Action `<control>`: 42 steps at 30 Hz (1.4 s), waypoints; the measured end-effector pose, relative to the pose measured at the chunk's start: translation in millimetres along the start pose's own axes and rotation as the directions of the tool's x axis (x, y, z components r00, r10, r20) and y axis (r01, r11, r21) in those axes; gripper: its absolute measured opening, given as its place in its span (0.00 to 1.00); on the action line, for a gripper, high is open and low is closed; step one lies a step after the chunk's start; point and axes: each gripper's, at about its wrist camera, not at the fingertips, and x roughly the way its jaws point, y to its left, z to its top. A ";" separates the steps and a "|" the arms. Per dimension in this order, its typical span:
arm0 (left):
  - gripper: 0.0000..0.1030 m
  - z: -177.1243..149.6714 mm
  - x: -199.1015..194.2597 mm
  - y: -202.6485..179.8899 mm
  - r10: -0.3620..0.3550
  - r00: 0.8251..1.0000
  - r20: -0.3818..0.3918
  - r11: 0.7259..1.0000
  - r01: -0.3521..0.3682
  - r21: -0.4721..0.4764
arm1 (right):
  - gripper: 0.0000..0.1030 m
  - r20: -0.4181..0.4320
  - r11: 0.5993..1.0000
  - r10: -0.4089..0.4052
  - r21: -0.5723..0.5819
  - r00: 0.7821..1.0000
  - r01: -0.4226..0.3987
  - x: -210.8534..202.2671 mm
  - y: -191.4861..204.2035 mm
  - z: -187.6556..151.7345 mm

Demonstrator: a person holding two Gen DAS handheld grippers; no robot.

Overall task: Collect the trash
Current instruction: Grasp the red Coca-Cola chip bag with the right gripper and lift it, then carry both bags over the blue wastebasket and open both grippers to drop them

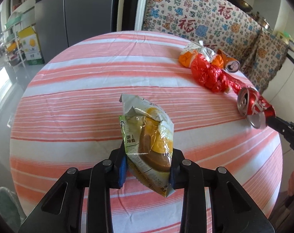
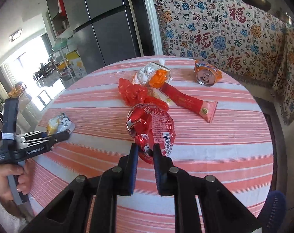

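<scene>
A crumpled white, green and yellow snack wrapper stands up between the blue pads of my left gripper, which is shut on its lower half. The right wrist view shows the same wrapper at the left gripper's tips, near the table's left side. My right gripper is shut on the lower end of a crushed red cola can. From the left wrist view, that can is at the right edge with the right gripper behind it.
The round table has a pink-and-white striped cloth. On its far side lie a red plastic bag, a long red packet, a white-and-orange wrapper and an orange can. A person's hand holds the left gripper's handle.
</scene>
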 end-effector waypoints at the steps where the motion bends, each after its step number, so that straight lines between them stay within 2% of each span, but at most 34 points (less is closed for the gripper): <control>1: 0.32 0.2 0.6 -0.1 -0.001 1.000 0.000 1.000 0.001 -0.005 | 0.17 0.009 1.000 -0.027 -0.010 1.000 0.027 0.5 -0.6 -1.4; 3: 0.32 0.3 0.8 1.1 -0.003 1.000 0.000 1.000 0.003 -0.011 | 0.18 0.014 0.998 -0.052 -0.031 0.999 0.053 4.9 0.3 -1.7; 4: 0.32 0.6 1.1 1.0 -0.005 1.000 0.000 1.000 0.005 -0.014 | 0.23 0.016 0.996 -0.071 -0.048 0.997 0.072 7.2 1.8 -0.4; 5: 0.32 0.6 1.0 1.0 -0.006 1.000 0.000 1.000 0.006 -0.016 | 0.36 0.020 0.993 -0.098 -0.071 0.995 0.099 10.1 4.2 -0.6; 6: 0.32 0.6 1.1 1.3 -0.007 1.000 0.000 1.000 0.007 -0.016 | 0.44 0.031 0.988 -0.125 -0.093 0.992 0.127 12.3 7.4 -1.5; 7: 0.32 0.9 1.4 1.0 -0.007 1.000 -0.001 1.000 0.007 -0.015 | 0.58 0.037 0.982 -0.147 -0.114 0.988 0.150 14.1 9.7 -1.6; 8: 0.32 0.6 1.5 1.0 -0.005 1.000 -0.001 1.000 0.005 -0.012 | 0.62 0.035 0.976 -0.164 -0.141 0.986 0.167 17.6 12.5 -2.3; 12: 0.32 0.2 1.6 -0.4 -0.003 1.000 -0.004 1.000 0.003 -0.004 | 0.65 0.000 0.963 -0.147 -0.230 0.989 0.143 27.7 24.0 -8.6; 16: 0.32 0.4 1.6 -0.2 -0.003 1.000 -0.004 1.000 0.003 -0.003 | 0.85 -0.052 0.991 -0.088 -0.108 0.995 0.082 34.4 16.0 -14.4; 18: 0.32 0.3 1.8 -0.8 -0.001 1.000 -0.005 1.000 0.001 0.001 | 0.90 -0.082 0.995 -0.079 -0.065 0.994 0.074 39.7 12.0 -14.3; 21: 0.33 -0.5 2.2 -1.1 0.002 1.000 -0.004 1.000 -0.002 0.005 | 1.00 -0.085 1.000 -0.015 0.008 0.996 0.016 41.4 6.0 -10.3; 24: 0.33 -0.8 2.4 -1.0 0.000 1.000 -0.004 1.000 0.000 0.002 | 1.00 -0.122 0.999 0.023 0.031 0.992 -0.019 51.5 0.6 -3.6; 28: 0.33 -0.8 2.9 -1.5 0.001 1.000 -0.004 1.000 0.000 0.003 | 1.00 -0.141 1.000 -0.002 0.027 0.990 0.006 63.0 -6.0 4.6; 30: 0.33 -0.8 3.0 -1.7 0.001 1.000 -0.004 1.000 -0.001 0.003 | 1.00 -0.129 0.997 0.050 0.069 0.990 -0.041 61.3 -10.4 7.4; 31: 0.33 -0.8 3.0 -1.7 0.000 1.000 -0.004 1.000 0.000 0.002 | 0.96 -0.110 0.993 0.078 0.096 0.991 -0.067 58.8 -13.2 7.7; 32: 0.33 -0.8 3.1 -2.0 0.000 1.000 -0.004 1.000 0.000 0.003 | 0.84 -0.099 0.991 0.081 0.112 0.992 -0.069 56.7 -15.1 7.3; 35: 0.32 -1.0 2.6 -3.4 -0.010 1.000 -0.006 1.000 0.010 0.002 | 0.84 -0.096 0.997 0.034 0.075 0.995 -0.027 52.9 -10.0 4.3; 39: 0.32 -2.1 1.2 -3.7 -0.080 0.997 -0.016 0.996 0.079 -0.028 | 0.84 -0.059 1.000 0.009 0.018 0.998 -0.008 37.1 -2.6 0.0; 42: 0.32 -4.8 1.5 -12.7 -0.108 0.994 -0.025 0.994 0.108 -0.012 | 0.84 -0.029 1.000 0.001 -0.017 1.000 -0.002 20.4 -2.0 -1.4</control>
